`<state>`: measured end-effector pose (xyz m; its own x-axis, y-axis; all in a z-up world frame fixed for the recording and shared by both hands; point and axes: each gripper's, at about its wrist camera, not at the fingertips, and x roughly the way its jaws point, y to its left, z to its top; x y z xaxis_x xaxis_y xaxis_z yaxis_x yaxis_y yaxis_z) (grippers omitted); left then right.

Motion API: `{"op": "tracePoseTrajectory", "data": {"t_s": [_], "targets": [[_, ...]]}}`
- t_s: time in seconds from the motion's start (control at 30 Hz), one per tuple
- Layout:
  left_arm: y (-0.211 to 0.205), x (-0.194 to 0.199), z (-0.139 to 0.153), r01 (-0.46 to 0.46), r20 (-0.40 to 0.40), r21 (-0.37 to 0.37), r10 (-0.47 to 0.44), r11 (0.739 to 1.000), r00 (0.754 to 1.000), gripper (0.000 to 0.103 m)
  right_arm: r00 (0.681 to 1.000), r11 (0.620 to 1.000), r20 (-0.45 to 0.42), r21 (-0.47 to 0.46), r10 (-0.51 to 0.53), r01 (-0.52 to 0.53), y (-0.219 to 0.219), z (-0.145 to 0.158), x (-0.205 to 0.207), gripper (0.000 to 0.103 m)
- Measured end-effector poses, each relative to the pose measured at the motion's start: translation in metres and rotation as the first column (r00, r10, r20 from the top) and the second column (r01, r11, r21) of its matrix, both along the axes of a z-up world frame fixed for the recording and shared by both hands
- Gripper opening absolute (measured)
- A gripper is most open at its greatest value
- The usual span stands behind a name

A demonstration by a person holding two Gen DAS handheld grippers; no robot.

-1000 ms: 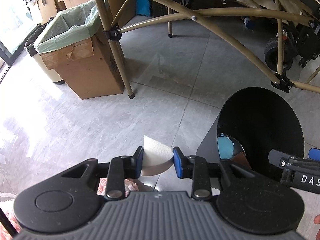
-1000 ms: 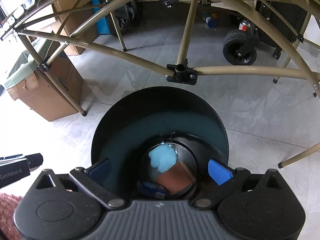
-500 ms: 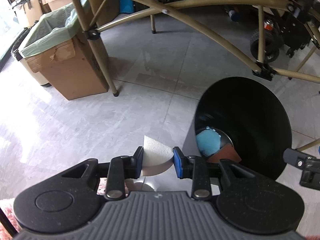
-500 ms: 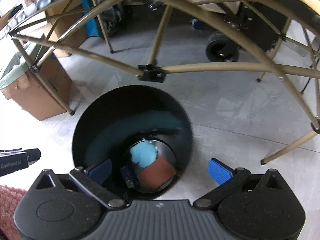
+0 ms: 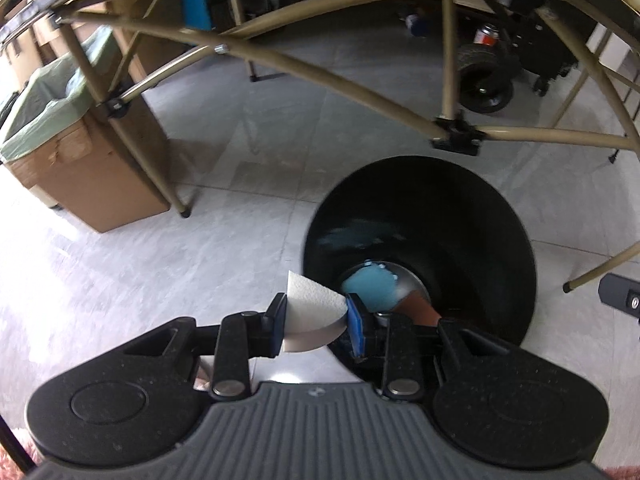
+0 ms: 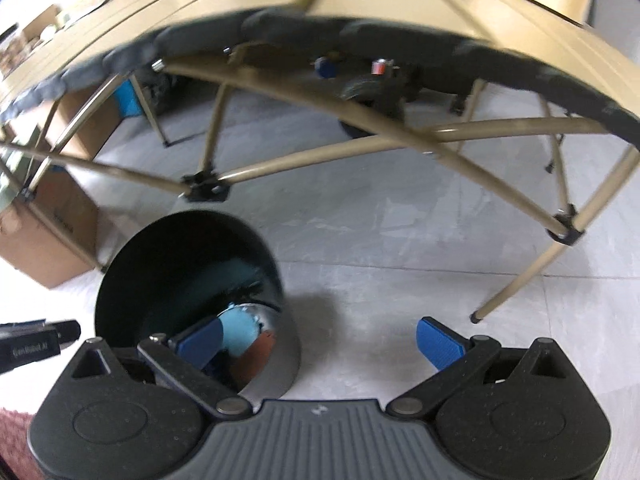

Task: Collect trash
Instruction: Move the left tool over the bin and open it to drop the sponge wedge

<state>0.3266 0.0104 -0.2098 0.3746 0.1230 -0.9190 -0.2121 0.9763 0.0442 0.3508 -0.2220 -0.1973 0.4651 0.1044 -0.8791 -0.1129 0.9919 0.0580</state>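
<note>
While pale grey floor tiles (image 5: 224, 264) spread under the folding table (image 6: 400, 16), my left claw (image 5: 316, 320) clenches a white foam wedge (image 5: 310, 314) beside the black bin (image 5: 480, 208). My right claw (image 6: 320, 340) gapes empty. Blur smears the clutter beneath.

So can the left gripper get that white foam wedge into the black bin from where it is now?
Probably yes. The left gripper holds the white foam wedge right at the black bin rim, the mouth is open, and nothing blocks the way.
</note>
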Motion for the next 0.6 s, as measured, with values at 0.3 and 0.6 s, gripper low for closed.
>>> {"op": "tracePoseTrajectory", "data": {"t_s": [0.3,0.6], "targets": [[-0.034,0.016,-0.006,0.050,-0.013,-0.007,-0.051,0.999,0.999,0.031,0.999,0.999,0.007,-0.001,-0.053,0.053,-0.016,0.000,0.003,0.103],[-0.063,0.029,-0.015,0.090,-0.022,-0.022,-0.090,0.996,0.996,0.031,0.996,0.996,0.003,-0.020,-0.087,0.087,-0.023,-0.003,0.003,0.103]]}}
